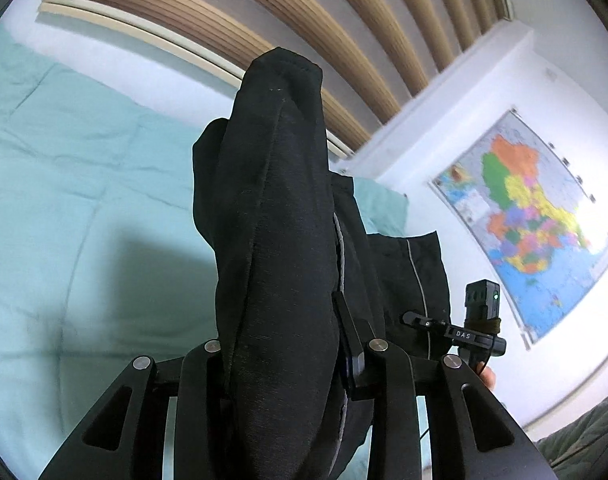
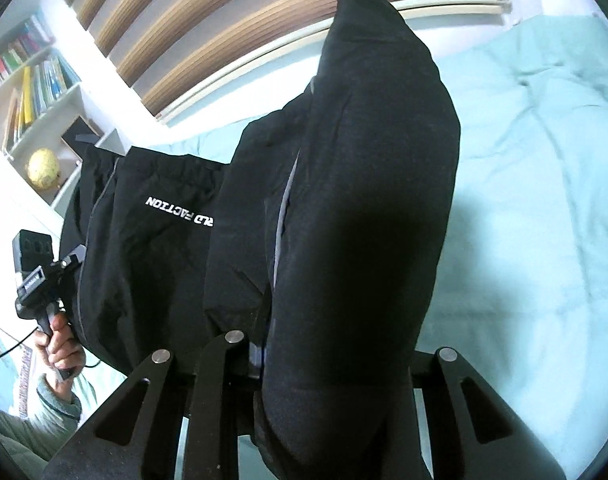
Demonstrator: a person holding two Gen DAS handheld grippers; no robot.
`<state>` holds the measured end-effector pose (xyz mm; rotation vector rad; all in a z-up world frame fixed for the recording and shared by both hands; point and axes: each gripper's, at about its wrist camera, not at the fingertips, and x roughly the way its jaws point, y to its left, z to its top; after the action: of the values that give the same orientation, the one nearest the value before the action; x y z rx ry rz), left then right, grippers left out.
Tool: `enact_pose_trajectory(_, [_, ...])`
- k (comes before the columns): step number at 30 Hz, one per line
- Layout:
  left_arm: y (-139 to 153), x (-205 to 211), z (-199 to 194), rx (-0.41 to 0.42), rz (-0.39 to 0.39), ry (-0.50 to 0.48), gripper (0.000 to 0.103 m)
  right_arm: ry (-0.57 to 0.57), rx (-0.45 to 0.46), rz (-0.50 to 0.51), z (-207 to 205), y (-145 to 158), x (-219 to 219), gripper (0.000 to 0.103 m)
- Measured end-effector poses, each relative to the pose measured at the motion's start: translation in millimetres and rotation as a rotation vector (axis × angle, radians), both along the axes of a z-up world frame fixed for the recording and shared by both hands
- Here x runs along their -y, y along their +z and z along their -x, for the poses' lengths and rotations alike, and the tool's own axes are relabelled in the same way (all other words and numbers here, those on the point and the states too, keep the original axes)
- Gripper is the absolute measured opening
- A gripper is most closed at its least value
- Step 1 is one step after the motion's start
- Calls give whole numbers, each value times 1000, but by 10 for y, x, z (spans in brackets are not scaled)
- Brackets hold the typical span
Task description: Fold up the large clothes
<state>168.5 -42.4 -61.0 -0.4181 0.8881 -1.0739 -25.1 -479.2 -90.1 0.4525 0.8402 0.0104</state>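
Observation:
A large black garment [image 1: 280, 240] with grey piping and white lettering [image 2: 176, 210] hangs between both grippers above a bed. My left gripper [image 1: 288, 320] is shut on a bunched part of the fabric, which drapes over its fingers and hides the tips. My right gripper [image 2: 335, 320] is shut on another bunched part of the same garment [image 2: 363, 200], its fingertips hidden by cloth. The right gripper also shows at the right of the left wrist view [image 1: 419, 322], and the left gripper at the left of the right wrist view [image 2: 70, 262], held by a hand.
A light teal quilt [image 1: 64, 220] covers the bed [image 2: 543, 200] below. A wooden slatted headboard [image 1: 264, 20] runs behind. A colourful map [image 1: 527, 216] hangs on the white wall. A bookshelf [image 2: 28, 92] with a yellow globe [image 2: 43, 168] stands at the side.

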Motion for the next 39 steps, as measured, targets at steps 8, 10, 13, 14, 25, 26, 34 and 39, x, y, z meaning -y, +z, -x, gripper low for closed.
enact_pose_trajectory(8, [-349,-141,589,-100,-32,-38,34,-51,-101,2,835,-138,-71,28])
enact_pose_trajectory(10, [-609,-113,596,-162,-58,-32,34,-54,-148,-8,918,-320,-36,28])
enact_pose_trajectory(13, [-1092,-89,591,-285,-114,-28,35,-73,-250,-61,926,-705,67,28])
enact_pose_trajectory(14, [-1280,-84,582,-336,-143,-29,37,-89,-294,-93,929,-888,127,30])
enact_pose_trajectory(25, [-2321,-907,344,-646,-158,264,51,-359,-387,-294,1207,-1574,793,52])
enact_pose_trajectory(26, [-2289,-953,344,-647,-156,277,51,-357,-388,-285,1284,-1527,800,54])
enact_pose_trajectory(34, [-1501,-1162,523,-401,-300,337,51,-409,-370,-104,1742,-1008,858,60])
enact_pose_trajectory(39, [-1164,-548,972,-218,-429,191,51,-381,-276,-1,1772,-646,331,87])
